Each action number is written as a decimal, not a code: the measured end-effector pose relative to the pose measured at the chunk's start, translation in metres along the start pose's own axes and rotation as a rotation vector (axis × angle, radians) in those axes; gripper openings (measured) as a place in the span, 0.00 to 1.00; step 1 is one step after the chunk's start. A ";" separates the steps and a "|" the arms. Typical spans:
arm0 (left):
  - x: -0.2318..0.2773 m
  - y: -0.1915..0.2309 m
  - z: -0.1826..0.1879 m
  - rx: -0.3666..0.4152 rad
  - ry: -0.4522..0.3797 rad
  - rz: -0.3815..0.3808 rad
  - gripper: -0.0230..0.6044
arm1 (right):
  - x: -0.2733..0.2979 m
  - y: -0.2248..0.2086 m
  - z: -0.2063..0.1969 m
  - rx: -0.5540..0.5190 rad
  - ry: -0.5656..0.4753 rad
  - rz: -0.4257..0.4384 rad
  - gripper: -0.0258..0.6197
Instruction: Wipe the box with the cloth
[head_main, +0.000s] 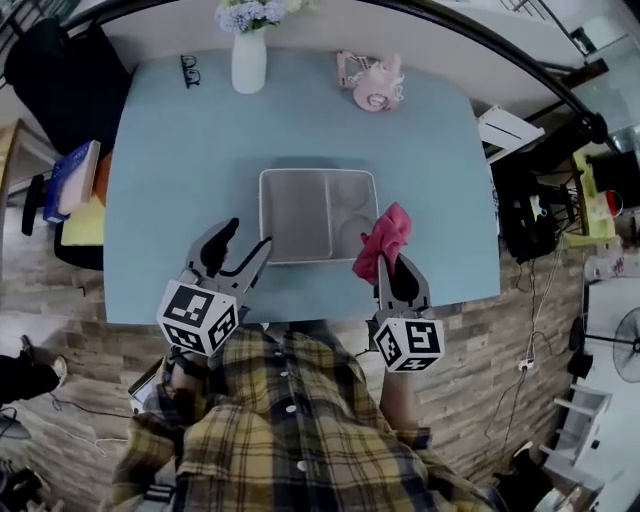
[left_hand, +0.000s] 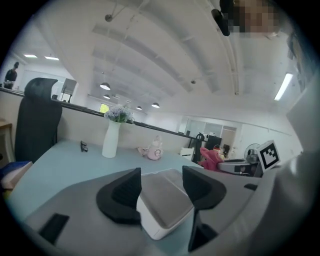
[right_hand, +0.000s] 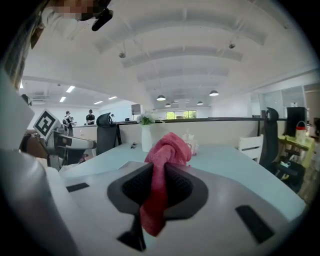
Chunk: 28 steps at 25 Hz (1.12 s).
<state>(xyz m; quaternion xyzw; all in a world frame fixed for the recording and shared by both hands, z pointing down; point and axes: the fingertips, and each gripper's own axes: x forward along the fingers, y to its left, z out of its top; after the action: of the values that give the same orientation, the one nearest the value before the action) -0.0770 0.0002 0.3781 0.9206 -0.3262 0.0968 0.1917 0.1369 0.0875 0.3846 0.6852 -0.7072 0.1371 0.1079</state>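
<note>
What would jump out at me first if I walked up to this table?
The bright pink cloth stands out first, pinched in the right hand-held gripper at the near right corner of the shallow grey box, which sits in the middle of the blue table. The left hand-held gripper hangs open at the box's near left corner. A white vase of flowers stands at the far edge.

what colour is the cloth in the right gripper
Pinkish red; the cloth shows best in the right gripper view.

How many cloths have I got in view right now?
1. The pink cloth is clamped in the right hand-held gripper, by the box's near right corner. No other shows in these views.
</note>
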 end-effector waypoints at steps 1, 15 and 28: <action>0.002 0.000 0.002 -0.006 -0.006 0.023 0.44 | 0.008 -0.003 0.004 -0.010 0.000 0.029 0.14; 0.016 -0.007 0.004 -0.074 -0.047 0.292 0.43 | 0.070 -0.028 0.026 -0.070 0.003 0.315 0.14; 0.015 -0.011 -0.005 -0.086 -0.030 0.338 0.43 | 0.078 -0.020 0.025 -0.069 0.015 0.408 0.14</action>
<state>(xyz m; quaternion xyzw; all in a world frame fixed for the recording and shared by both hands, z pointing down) -0.0586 0.0011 0.3837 0.8450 -0.4829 0.0998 0.2070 0.1545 0.0056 0.3884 0.5229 -0.8346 0.1369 0.1062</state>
